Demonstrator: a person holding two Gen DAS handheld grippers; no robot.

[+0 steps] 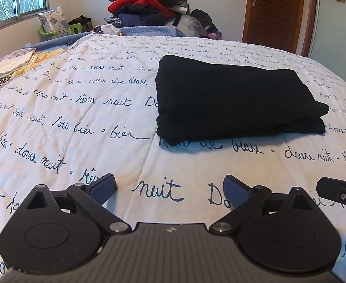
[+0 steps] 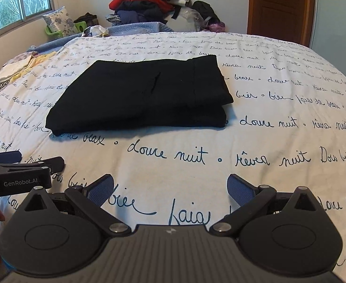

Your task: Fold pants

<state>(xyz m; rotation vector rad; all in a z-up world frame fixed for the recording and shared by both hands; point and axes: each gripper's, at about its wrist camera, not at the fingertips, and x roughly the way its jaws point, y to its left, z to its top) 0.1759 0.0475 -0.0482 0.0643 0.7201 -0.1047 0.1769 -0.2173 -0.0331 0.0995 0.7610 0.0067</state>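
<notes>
Both black two-finger grippers tilt down over the white script-printed quilt (image 1: 78,122); the left gripper (image 1: 169,187) at lower centre gapes wide, empty; the right gripper (image 2: 170,188) likewise spread, holding nothing; the folded black fabric pants (image 1: 231,99) lie mid-frame, well apart from both.

Two low wrist views, same bed (image 1: 78,122) ahead

black pants (image 1: 234,99) | folded into flat rectangular stack | lying on white script-printed quilt (image 1: 78,122)
</notes>
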